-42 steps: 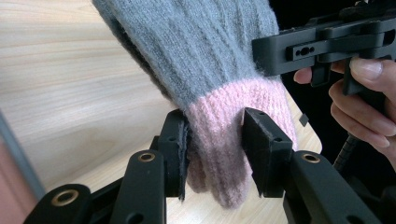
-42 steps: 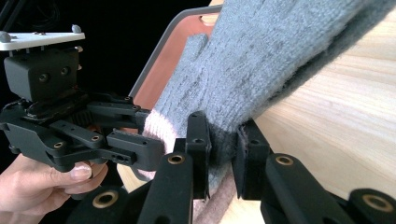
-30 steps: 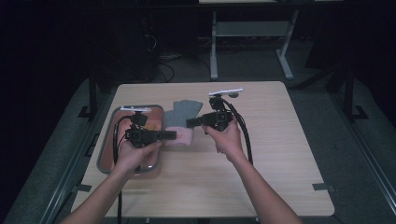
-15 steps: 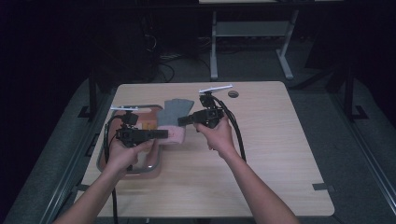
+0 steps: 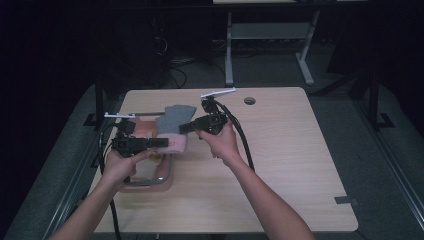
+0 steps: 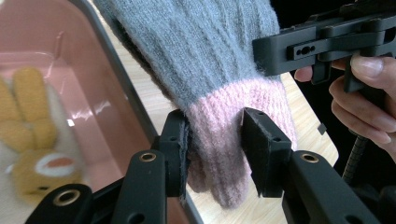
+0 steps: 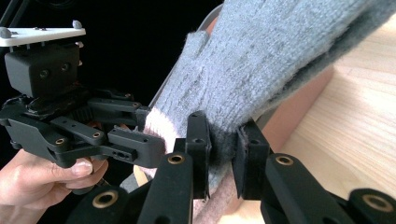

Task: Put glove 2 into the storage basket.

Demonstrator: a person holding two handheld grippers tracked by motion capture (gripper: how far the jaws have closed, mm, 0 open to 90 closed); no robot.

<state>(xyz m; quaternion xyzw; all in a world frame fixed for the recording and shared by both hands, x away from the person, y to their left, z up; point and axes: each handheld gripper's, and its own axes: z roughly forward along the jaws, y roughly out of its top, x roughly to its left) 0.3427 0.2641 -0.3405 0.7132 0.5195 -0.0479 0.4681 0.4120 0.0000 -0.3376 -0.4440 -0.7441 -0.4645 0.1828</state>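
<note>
A grey knit glove (image 5: pixel 172 116) with a pink cuff (image 5: pixel 176 144) hangs stretched between both grippers above the left part of the table. My left gripper (image 5: pixel 161 143) is shut on the pink cuff (image 6: pixel 219 116), pads pressing it from both sides. Just to the right, my right gripper (image 5: pixel 183 128) is shut on the grey knit (image 7: pixel 261 60) close to the cuff. The left gripper view shows the right gripper (image 6: pixel 322 42) at the upper right. In the right gripper view the left gripper (image 7: pixel 135 140) pinches the cuff edge beside my own jaws.
A pink tray with a metal rim (image 5: pixel 159 181) lies under the left hand at the table's left side; a yellow and cream plush toy (image 6: pixel 28 140) rests inside it. The wooden table (image 5: pixel 290 165) has a round hole (image 5: pixel 249 101) at the back and a tape strip (image 5: pixel 345 200) front right.
Both hands have shifted to the left across the table, carrying the glove with them. The grips look the same.
</note>
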